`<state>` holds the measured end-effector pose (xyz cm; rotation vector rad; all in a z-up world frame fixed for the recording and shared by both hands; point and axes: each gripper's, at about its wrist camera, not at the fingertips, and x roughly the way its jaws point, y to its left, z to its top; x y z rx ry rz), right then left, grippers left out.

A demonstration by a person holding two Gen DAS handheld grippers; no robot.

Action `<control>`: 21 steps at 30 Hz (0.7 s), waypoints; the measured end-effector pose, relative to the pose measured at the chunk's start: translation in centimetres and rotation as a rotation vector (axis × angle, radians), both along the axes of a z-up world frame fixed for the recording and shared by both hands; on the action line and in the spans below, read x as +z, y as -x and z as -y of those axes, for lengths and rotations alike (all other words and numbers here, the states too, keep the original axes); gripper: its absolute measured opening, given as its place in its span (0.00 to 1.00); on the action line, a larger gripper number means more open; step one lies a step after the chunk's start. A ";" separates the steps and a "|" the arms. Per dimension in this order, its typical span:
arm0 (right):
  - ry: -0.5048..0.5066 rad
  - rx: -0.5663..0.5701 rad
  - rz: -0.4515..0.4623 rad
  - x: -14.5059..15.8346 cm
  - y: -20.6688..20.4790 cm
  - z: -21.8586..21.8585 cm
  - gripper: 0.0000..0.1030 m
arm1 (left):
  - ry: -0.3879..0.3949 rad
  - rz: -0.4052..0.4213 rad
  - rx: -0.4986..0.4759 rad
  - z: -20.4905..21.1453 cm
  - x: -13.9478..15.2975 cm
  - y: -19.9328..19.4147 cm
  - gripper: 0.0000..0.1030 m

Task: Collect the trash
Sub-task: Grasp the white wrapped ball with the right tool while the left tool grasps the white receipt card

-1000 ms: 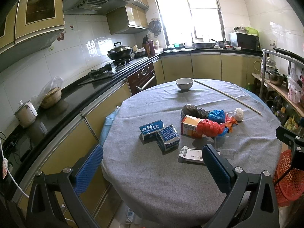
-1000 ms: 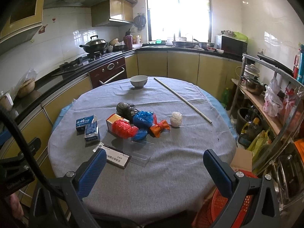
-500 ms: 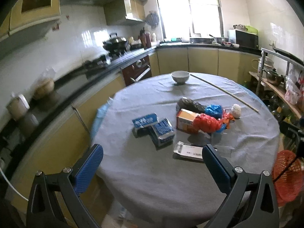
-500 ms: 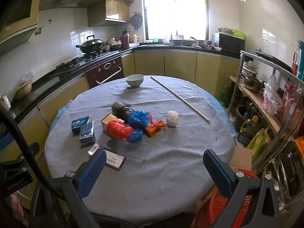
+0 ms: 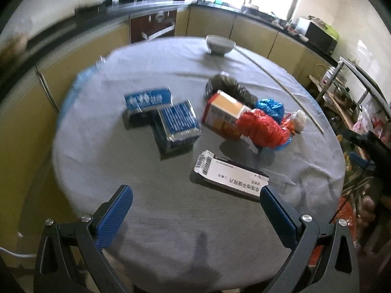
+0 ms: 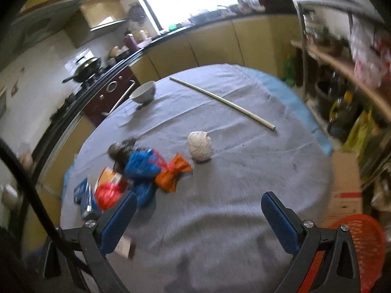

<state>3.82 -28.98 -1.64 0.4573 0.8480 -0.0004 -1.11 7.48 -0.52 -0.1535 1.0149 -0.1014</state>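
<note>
Trash lies on a round table with a grey cloth [image 5: 171, 219]. In the left wrist view I see two blue boxes [image 5: 177, 124], an orange carton [image 5: 223, 116], a red bag [image 5: 262, 129], a blue bag [image 5: 270, 106], a dark crumpled bag [image 5: 229, 86] and a flat white box [image 5: 229, 177]. My left gripper [image 5: 195, 216] is open and empty, just short of the white box. In the right wrist view, an orange wrapper [image 6: 173, 175] and a white paper ball [image 6: 200, 147] lie ahead of my open, empty right gripper [image 6: 196, 222].
A white bowl [image 5: 220, 44] and a long wooden stick [image 6: 221, 102] lie at the far side of the table. A red basket [image 6: 361, 246] stands on the floor at the right beside a cardboard box [image 6: 345, 185] and a metal shelf rack [image 6: 342, 48]. Kitchen counters run behind.
Both grippers have moved forward and tilted down toward the table. The trash now looks much closer. The right view has swung toward the right side of the pile.
</note>
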 end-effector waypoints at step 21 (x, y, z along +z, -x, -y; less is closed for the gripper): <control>-0.074 -0.006 -0.131 -7.2 -13.3 -0.5 0.38 | 0.222 -0.223 0.128 0.5 -5.2 -6.9 0.81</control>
